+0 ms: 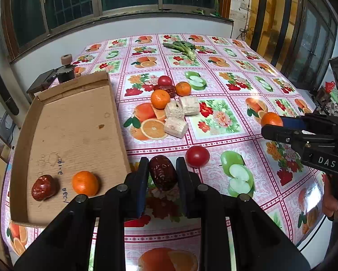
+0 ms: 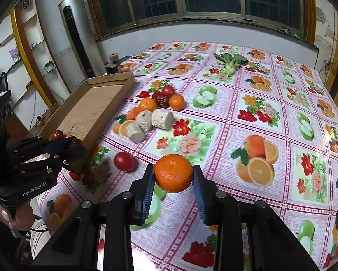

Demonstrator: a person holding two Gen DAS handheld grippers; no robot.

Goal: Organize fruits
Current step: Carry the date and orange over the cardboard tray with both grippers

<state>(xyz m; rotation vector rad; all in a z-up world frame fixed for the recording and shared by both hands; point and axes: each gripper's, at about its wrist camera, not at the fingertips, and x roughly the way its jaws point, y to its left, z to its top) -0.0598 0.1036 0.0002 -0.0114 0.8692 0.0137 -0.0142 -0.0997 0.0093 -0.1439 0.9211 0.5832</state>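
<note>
While the cardboard tray filled the frame's left (a date and tangerine inside), the right gripper clamped a tangerine at lower centre, and the left gripper pinched a red date.

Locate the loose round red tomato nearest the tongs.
In the left wrist view, the round red tomato lies on the tablecloth just right of the left tongs gripping a wrinkled dark red date.
</note>
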